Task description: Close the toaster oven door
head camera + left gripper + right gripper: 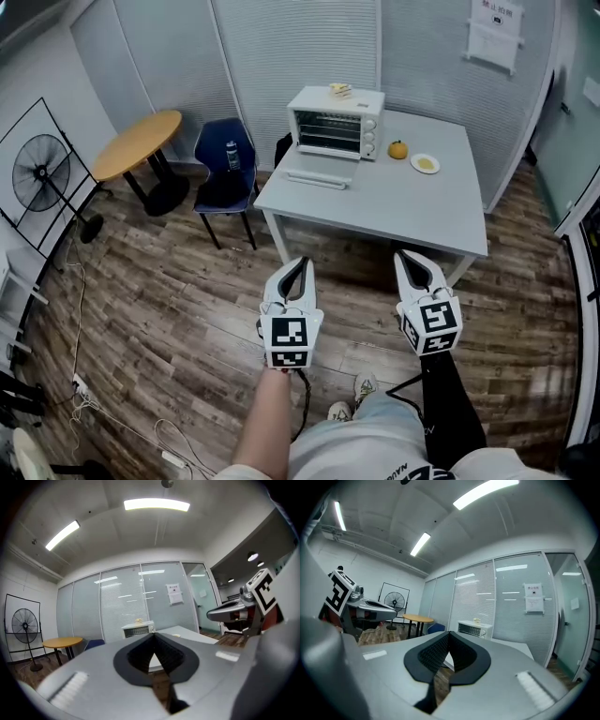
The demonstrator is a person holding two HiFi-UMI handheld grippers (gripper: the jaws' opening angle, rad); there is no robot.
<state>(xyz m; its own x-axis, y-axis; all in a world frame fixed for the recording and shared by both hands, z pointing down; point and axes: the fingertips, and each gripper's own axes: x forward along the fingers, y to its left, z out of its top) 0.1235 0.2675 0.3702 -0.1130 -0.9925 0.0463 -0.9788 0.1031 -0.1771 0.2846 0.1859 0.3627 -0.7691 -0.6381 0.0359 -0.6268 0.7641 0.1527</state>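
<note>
A white toaster oven [335, 122] stands at the far left corner of a grey table [394, 211]. Its door is folded down and open, with the white handle bar [317, 178] lying out in front of the dark rack. Both grippers hang over the wooden floor, well short of the table. My left gripper [296, 265] is shut and holds nothing; my right gripper [410, 258] is likewise shut and empty. The oven shows small and distant past the left gripper [152, 635] as a pale box [138, 629], and past the right gripper [449, 633] as a white oven [474, 628].
An orange [397, 148] and a small plate [425, 163] sit right of the oven, and a small yellowish item [340, 90] lies on top of it. A blue chair [225, 173], a round wooden table [139, 142] and a floor fan [42, 178] stand to the left.
</note>
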